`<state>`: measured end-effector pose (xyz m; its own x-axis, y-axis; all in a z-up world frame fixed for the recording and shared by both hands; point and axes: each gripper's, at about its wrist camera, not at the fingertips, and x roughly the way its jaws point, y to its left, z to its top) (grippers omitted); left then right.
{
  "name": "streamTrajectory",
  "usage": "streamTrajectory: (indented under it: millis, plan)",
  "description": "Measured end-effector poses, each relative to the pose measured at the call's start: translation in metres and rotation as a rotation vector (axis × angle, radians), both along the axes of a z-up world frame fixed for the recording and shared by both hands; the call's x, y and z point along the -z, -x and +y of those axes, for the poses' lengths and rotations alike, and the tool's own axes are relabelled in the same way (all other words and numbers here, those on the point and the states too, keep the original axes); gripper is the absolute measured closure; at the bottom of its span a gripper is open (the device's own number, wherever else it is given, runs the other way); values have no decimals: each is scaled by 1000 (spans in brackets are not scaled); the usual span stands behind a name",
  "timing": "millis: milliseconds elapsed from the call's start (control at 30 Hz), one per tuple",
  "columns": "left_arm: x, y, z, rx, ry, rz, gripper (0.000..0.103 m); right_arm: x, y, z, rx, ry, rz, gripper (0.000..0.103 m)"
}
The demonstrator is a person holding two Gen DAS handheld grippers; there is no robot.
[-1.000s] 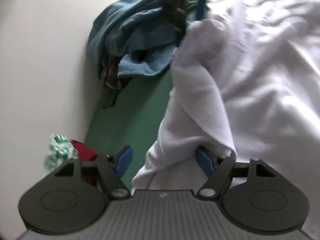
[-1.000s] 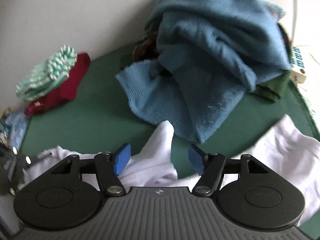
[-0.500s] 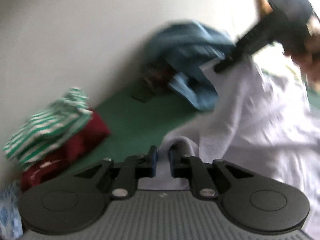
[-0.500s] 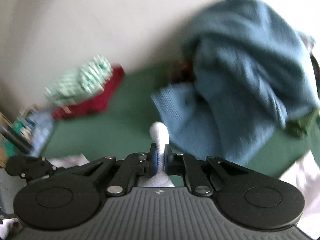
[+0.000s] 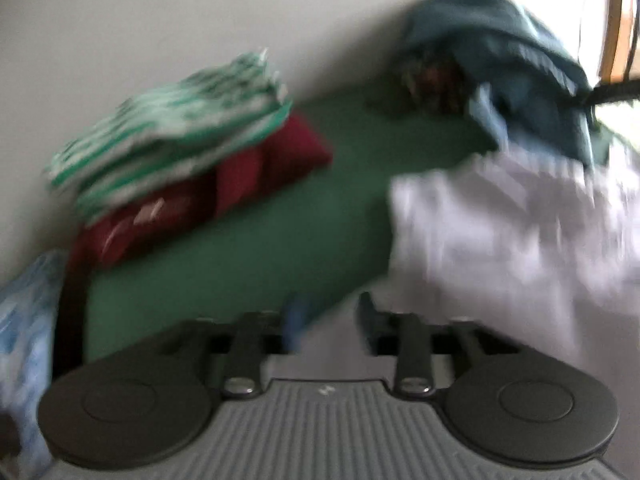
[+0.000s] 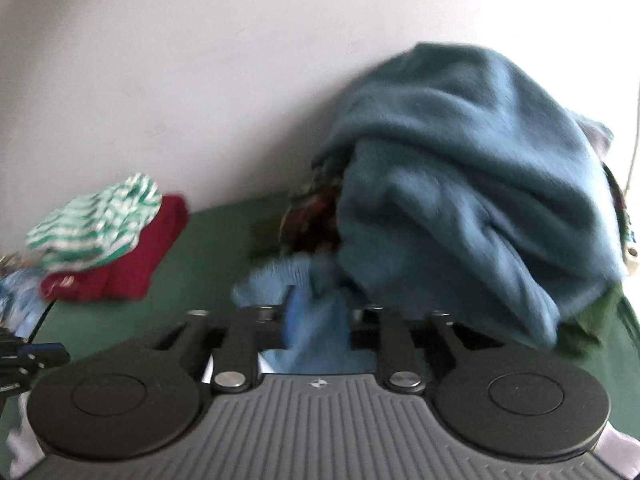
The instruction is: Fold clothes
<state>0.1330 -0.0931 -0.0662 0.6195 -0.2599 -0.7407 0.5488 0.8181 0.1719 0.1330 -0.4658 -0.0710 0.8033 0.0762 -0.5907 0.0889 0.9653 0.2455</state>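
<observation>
Left tool (image 5: 326, 322) jaws apart, nothing between them. White garment (image 5: 516, 236), blurred, lies on green surface (image 5: 260, 240) to its right. Right tool (image 6: 318, 322) jaws apart, light blue knit (image 6: 308, 280) just ahead; grip on it unclear. Teal sweater heap (image 6: 472, 184) behind. Green-striped top (image 5: 172, 128) sits on red garment (image 5: 248, 176), far left.

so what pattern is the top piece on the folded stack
Green and white stripes, clearest in the right wrist view.

Place: a room in a home, set up for laundry.
Surface: a green mat (image 6: 224, 240) against a plain pale wall (image 6: 200, 60).
Clothes: a folded striped top (image 5: 168, 128) on a red garment (image 5: 248, 176); a heap of blue knitwear (image 6: 460, 184).
</observation>
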Motion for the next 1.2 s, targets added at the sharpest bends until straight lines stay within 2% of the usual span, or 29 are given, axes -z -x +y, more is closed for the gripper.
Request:
streamTrajectory:
  millis: [33, 67, 100, 167, 200, 300, 400, 433, 467, 500, 533, 567, 600, 700, 800, 867, 933, 1000, 1100, 1133, 1200]
  plan:
    - [2, 17, 13, 0, -25, -10, 37, 3, 8, -4, 23, 12, 7, 53]
    - [1, 30, 25, -9, -29, -23, 29, 6, 15, -7, 45, 24, 14, 43]
    - [0, 43, 38, -19, -32, -37, 25, 8, 23, -11, 68, 36, 22, 37]
    - [4, 50, 52, -82, -11, -23, 10, 14, 38, -18, 113, 59, 36, 33]
    - [6, 53, 60, -114, 0, -16, 8, 17, 46, -22, 135, 71, 43, 30]
    - [11, 62, 81, -210, 32, 7, 7, 25, 69, -33, 203, 107, 65, 29]
    - [32, 54, 72, -212, 40, 107, 11, 33, 91, -44, 270, 143, 86, 28]
    - [32, 54, 70, -218, 64, 110, 17, 36, 99, -47, 293, 154, 93, 29]
    - [31, 54, 67, -224, 89, 112, 33, 39, 107, -51, 315, 166, 101, 34]
    - [31, 55, 65, -231, 114, 113, 42, 42, 114, -55, 338, 178, 108, 56]
    - [30, 58, 67, -238, 96, 106, 53, 45, 122, -58, 360, 190, 115, 69]
    - [29, 61, 70, -246, 77, 99, 79, 44, 120, -52, 334, 212, 117, 89]
    - [29, 64, 72, -254, 57, 92, 93, 42, 117, -48, 310, 228, 118, 95]
    - [26, 74, 80, -277, -2, 70, 96, 30, 120, -43, 289, 305, 96, 97]
    - [24, 83, 88, -299, -61, 49, 96, 21, 127, -60, 368, 401, 84, 98]
    - [22, 90, 93, -314, -100, 34, 95, 23, 131, -77, 415, 387, 99, 97]
    - [16, 97, 90, -294, -85, 29, 93, 29, 131, -91, 425, 332, 129, 94]
    - [11, 104, 87, -272, -68, 24, 94, 34, 131, -94, 424, 301, 164, 75]
    - [2, 114, 82, -240, -43, 16, 90, 19, 142, -70, 502, 349, 81, 59]
    - [-1, 118, 80, -229, -34, 13, 87, 11, 148, -58, 493, 338, 35, 56]
    - [-6, 125, 77, -207, -17, 8, 87, -6, 158, -29, 385, 264, -24, 51]
